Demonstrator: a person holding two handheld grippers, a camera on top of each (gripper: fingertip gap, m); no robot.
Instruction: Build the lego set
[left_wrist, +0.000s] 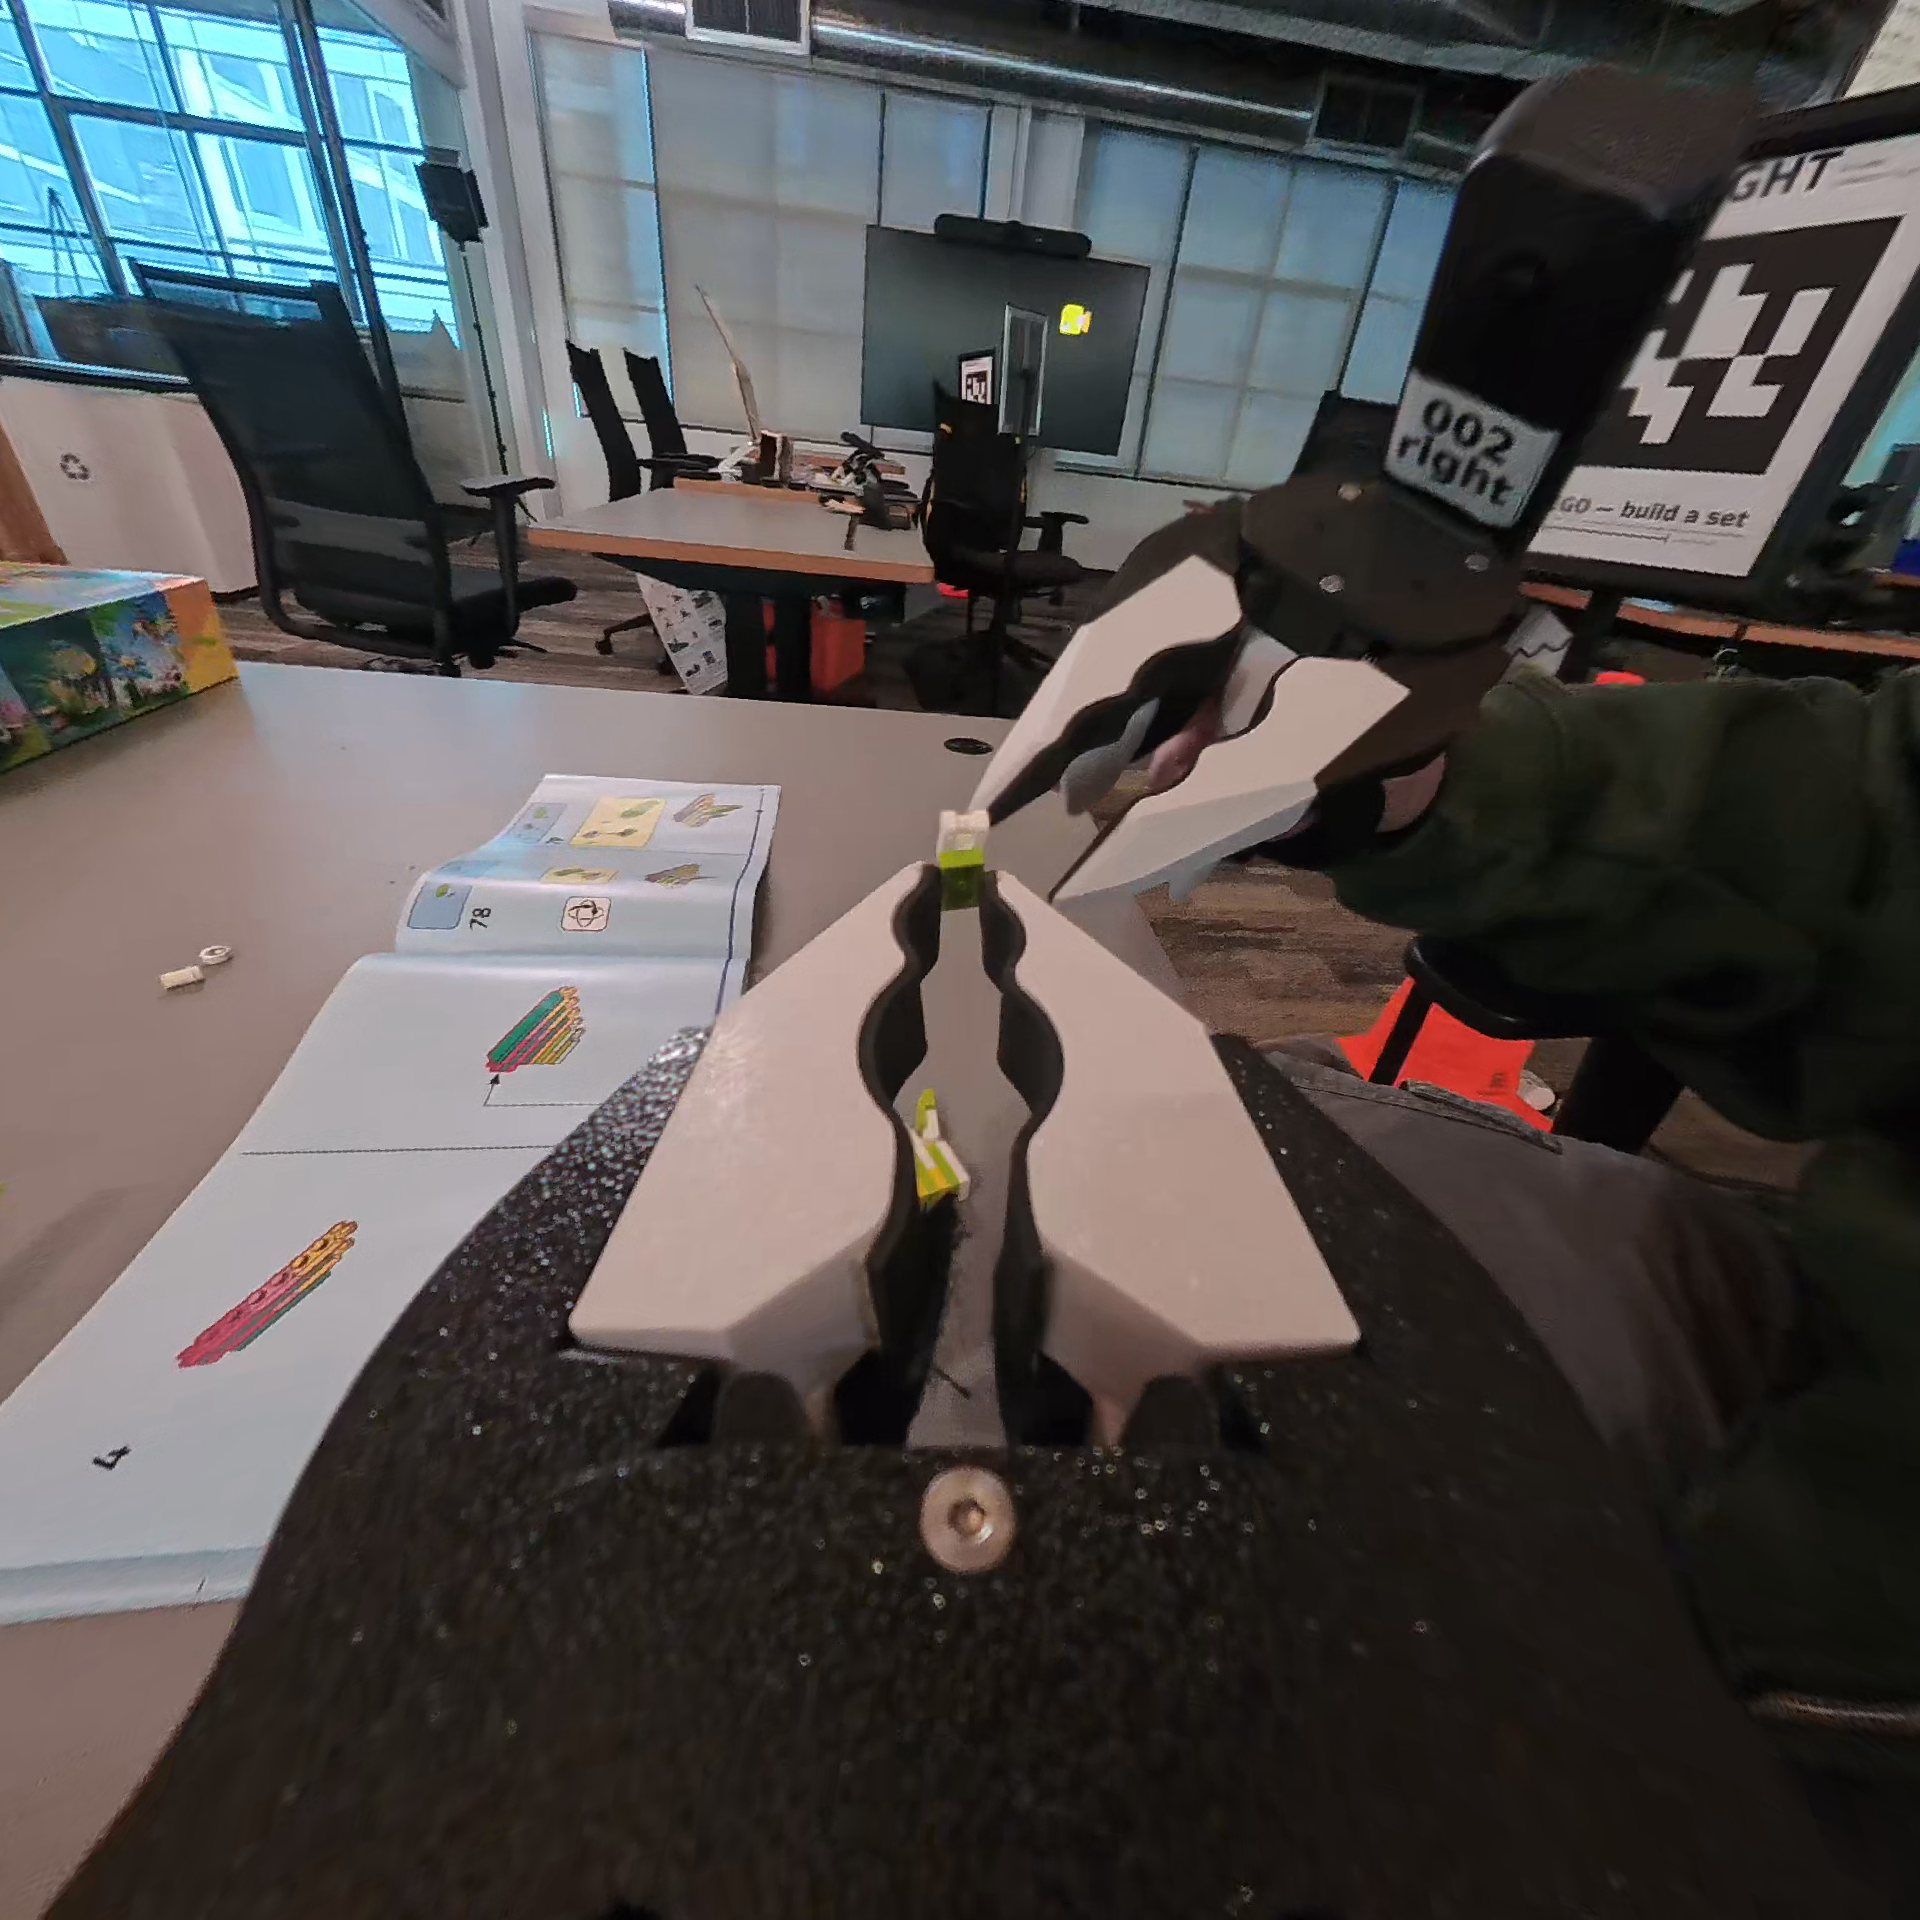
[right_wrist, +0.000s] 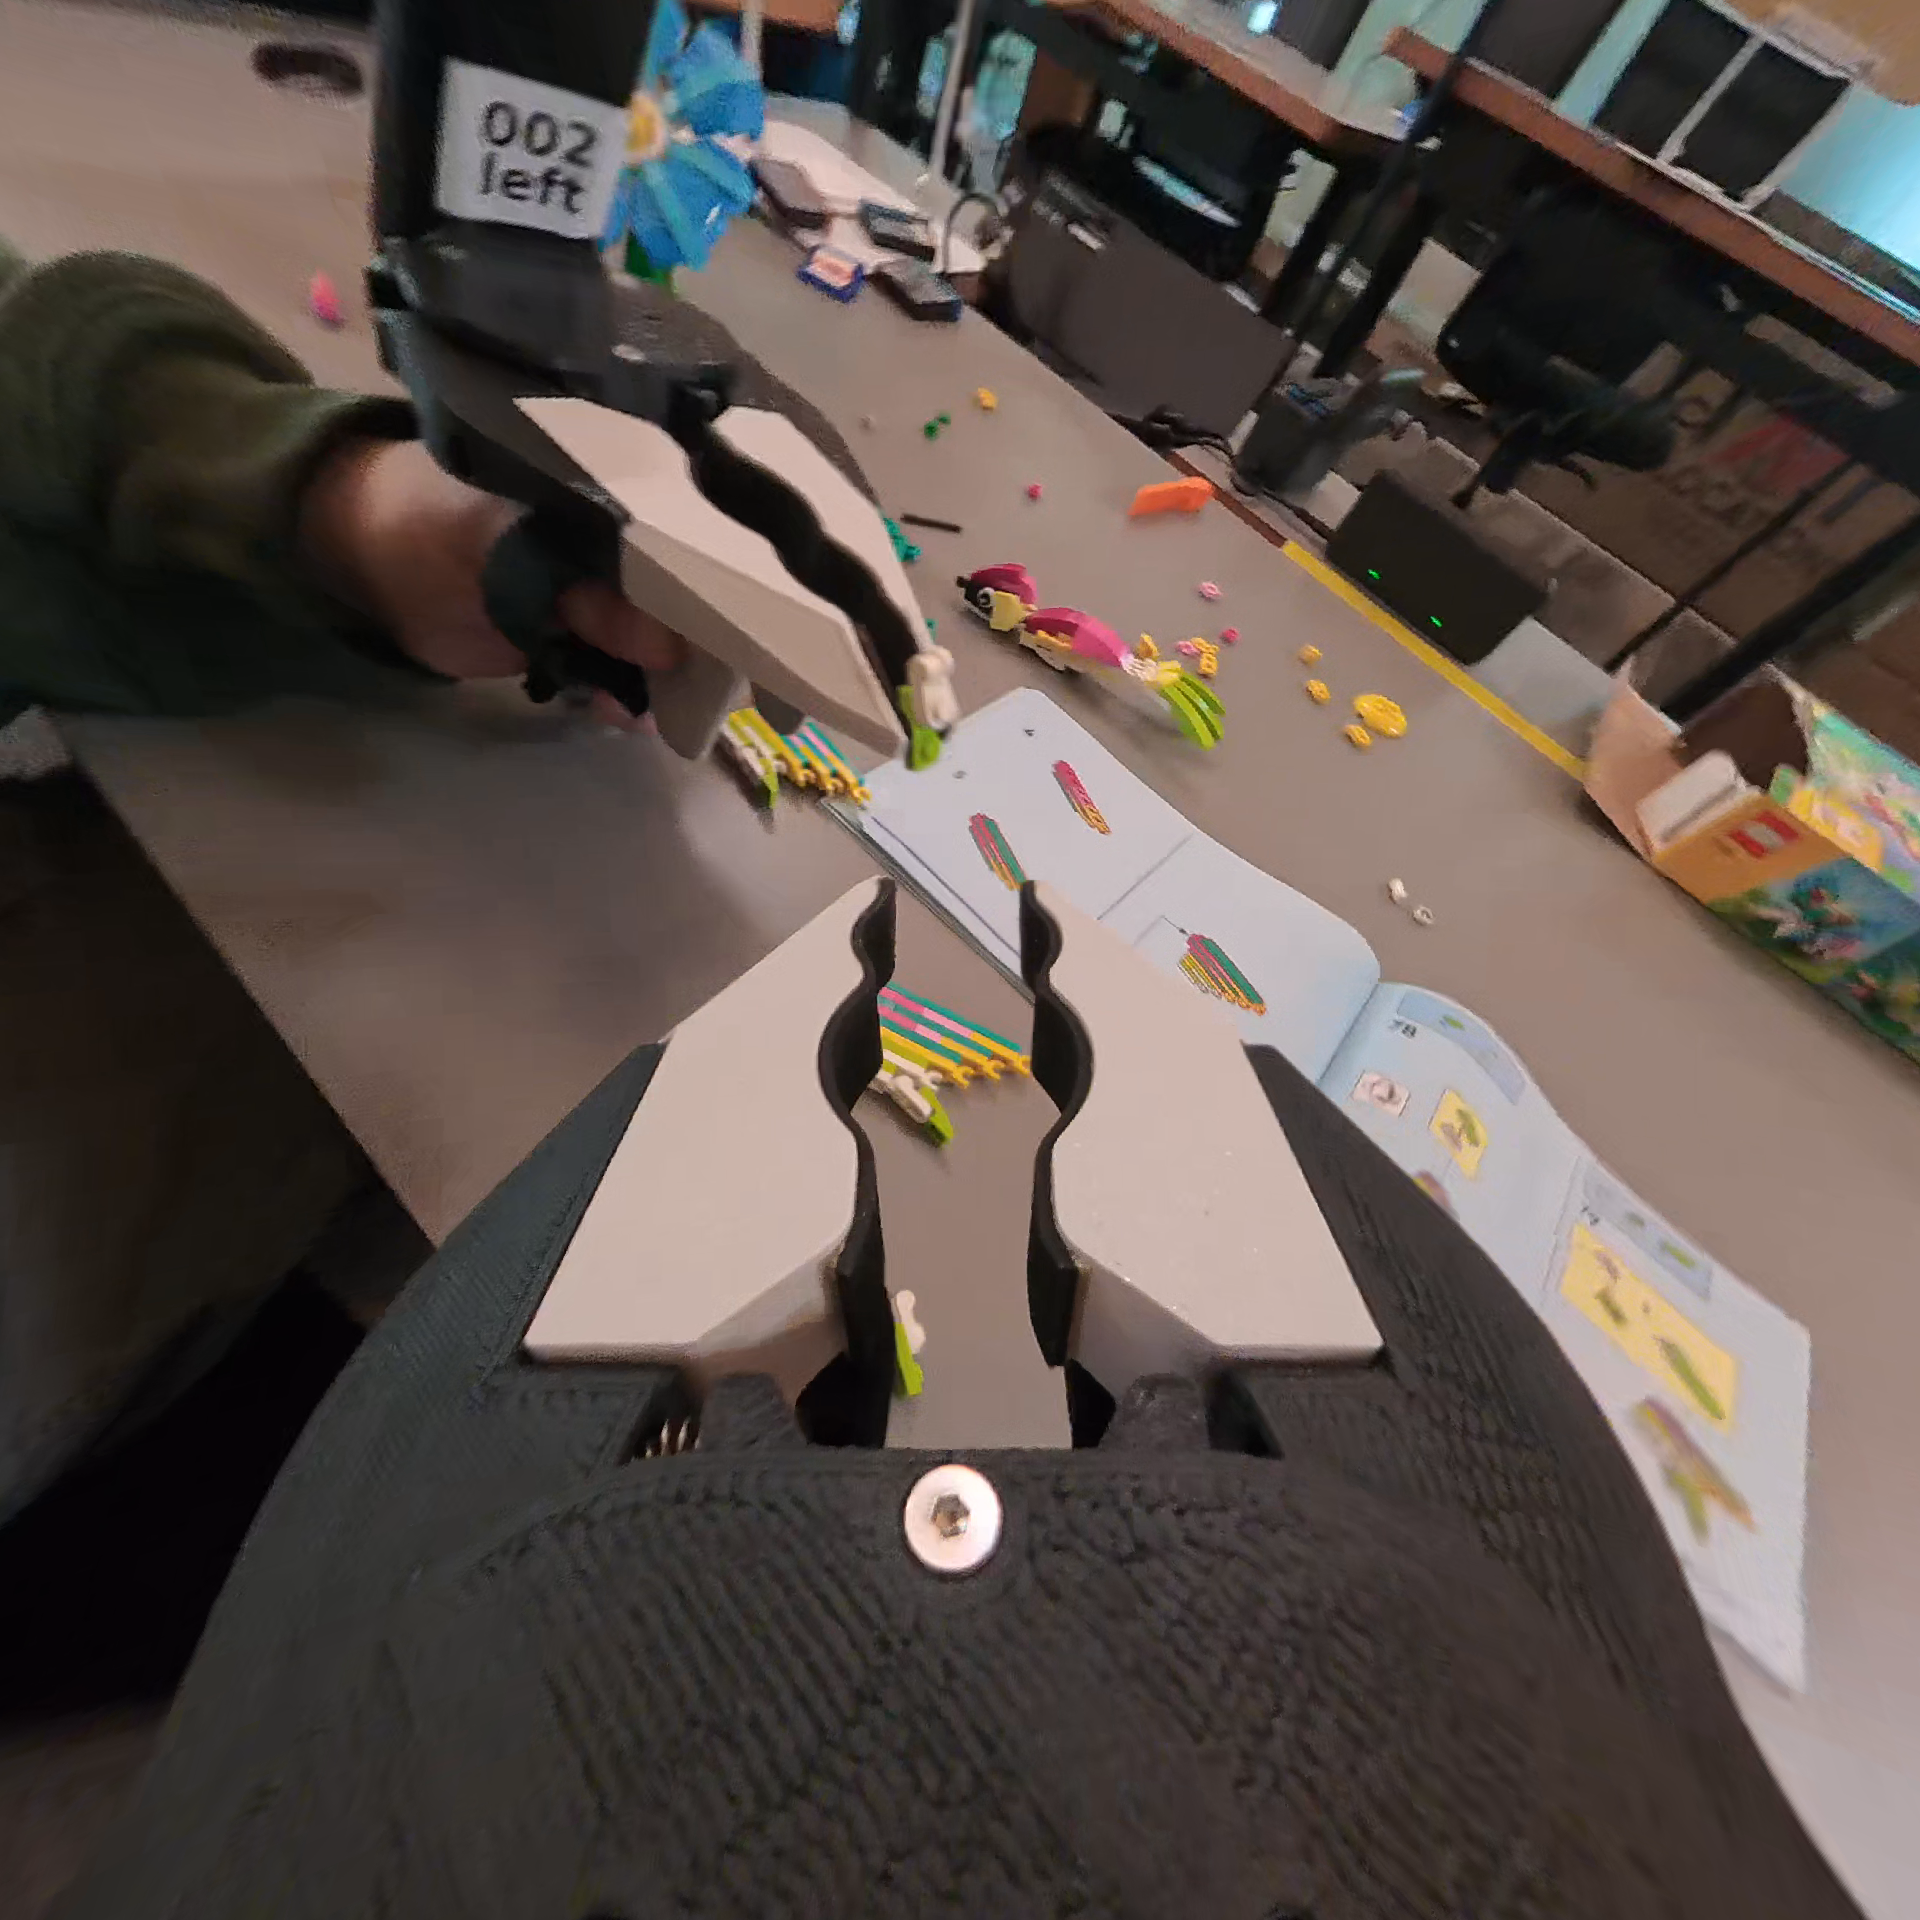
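My left gripper (left_wrist: 961, 899) is shut on a small lime-green piece with a white piece on top (left_wrist: 962, 847) and holds it above the table edge. It also shows in the right wrist view (right_wrist: 920, 727), with the piece (right_wrist: 928, 691) at its tips. My right gripper (left_wrist: 1023, 854) is open and empty. One of its fingertips (left_wrist: 1000, 808) stands right by the white piece; I cannot tell if they touch. In its own view the right gripper (right_wrist: 956, 899) has its jaws apart over a striped lego wing (right_wrist: 940, 1044).
An open instruction booklet (left_wrist: 499, 1091) (right_wrist: 1299, 987) lies on the grey table (left_wrist: 260, 831). A second striped wing (right_wrist: 800, 764), a pink bird (right_wrist: 1060, 623), a blue flower (right_wrist: 686, 145) and loose yellow pieces (right_wrist: 1371, 717) lie around. The lego box (right_wrist: 1787, 862) (left_wrist: 104, 644) is at the side.
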